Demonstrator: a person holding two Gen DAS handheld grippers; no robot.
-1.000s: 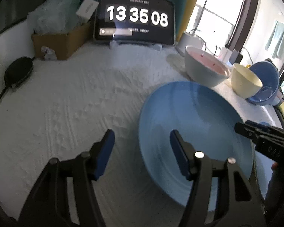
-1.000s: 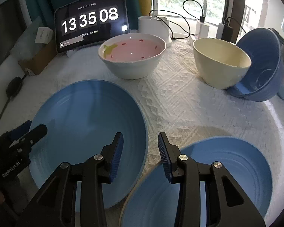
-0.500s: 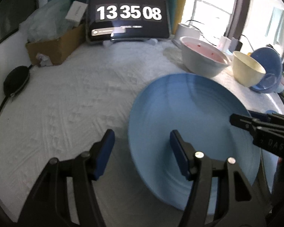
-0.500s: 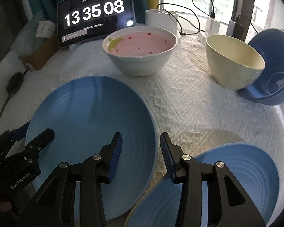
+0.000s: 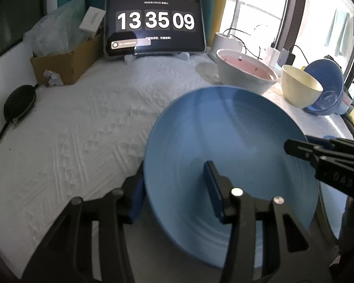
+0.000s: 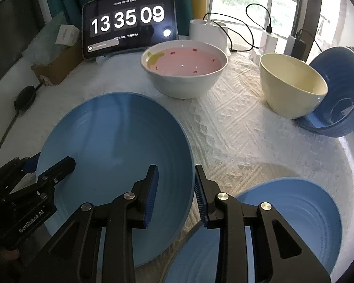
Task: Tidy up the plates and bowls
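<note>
Nearest, left gripper [image 5: 174, 188] open, fingers straddling the left rim of a large round blue plate [image 5: 229, 151]. Right gripper [image 6: 175, 194] open astride that plate's right rim. Near right, a second blue plate [image 6: 292, 214] on white textured cloth [image 6: 229, 132]. Farther back, pink-lined white bowl [image 6: 184, 70], cream bowl [image 6: 292, 85], tilted blue bowl [image 6: 342, 94] leaning against it. Farthest, tablet clock [image 6: 128, 21].
</note>
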